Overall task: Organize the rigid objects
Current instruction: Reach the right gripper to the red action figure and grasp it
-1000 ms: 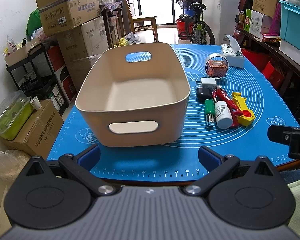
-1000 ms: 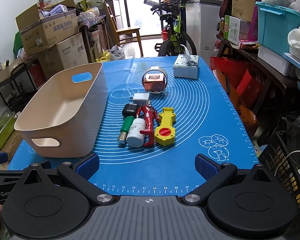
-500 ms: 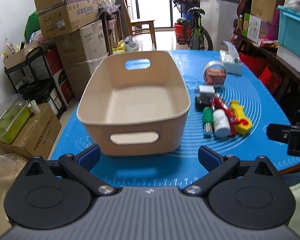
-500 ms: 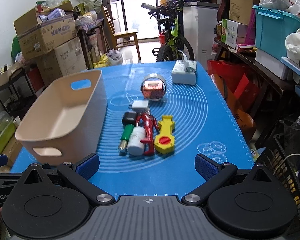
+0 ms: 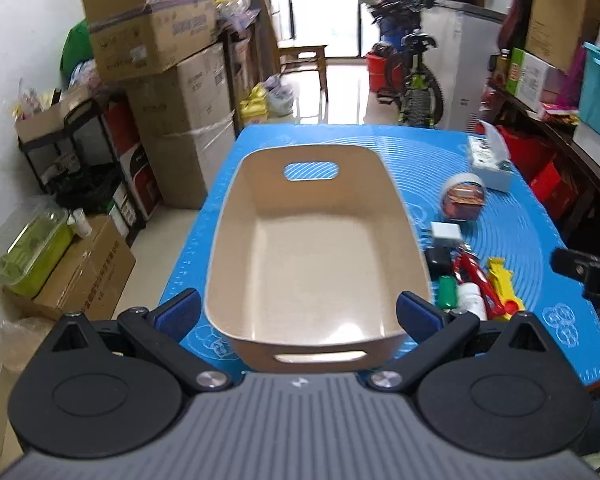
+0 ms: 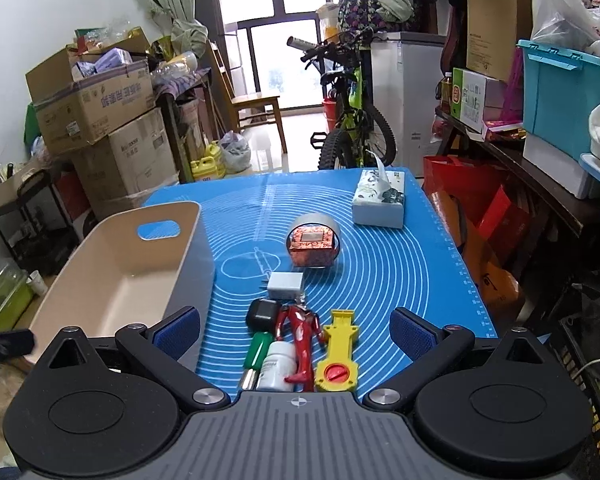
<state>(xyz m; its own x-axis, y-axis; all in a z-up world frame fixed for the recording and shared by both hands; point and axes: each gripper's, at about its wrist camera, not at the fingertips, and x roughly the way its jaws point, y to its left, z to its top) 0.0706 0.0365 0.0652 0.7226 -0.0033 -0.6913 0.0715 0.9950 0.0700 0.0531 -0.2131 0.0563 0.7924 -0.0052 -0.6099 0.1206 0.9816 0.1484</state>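
Observation:
An empty beige bin (image 5: 316, 256) with handle cutouts stands on the blue mat (image 5: 512, 236); it also shows in the right wrist view (image 6: 116, 280). My left gripper (image 5: 298, 314) is open above the bin's near rim. My right gripper (image 6: 296, 330) is open above a cluster of small items: a red figure (image 6: 300, 340), a yellow toy (image 6: 338, 356), a white bottle (image 6: 276, 366), a green-handled tool (image 6: 256, 354), a black case (image 6: 262, 314) and a white charger (image 6: 286, 284). A tape roll holding a red box (image 6: 314, 246) lies farther back.
A tissue box (image 6: 378, 204) sits at the mat's far right. Stacked cardboard boxes (image 6: 112, 140) stand left of the table, a bicycle (image 6: 352, 120) behind it, and shelves with a teal crate (image 6: 568, 92) to the right.
Both grippers have risen and moved forward over the table. The left one now looks down into the bin; the right one is now over the near end of the item cluster.

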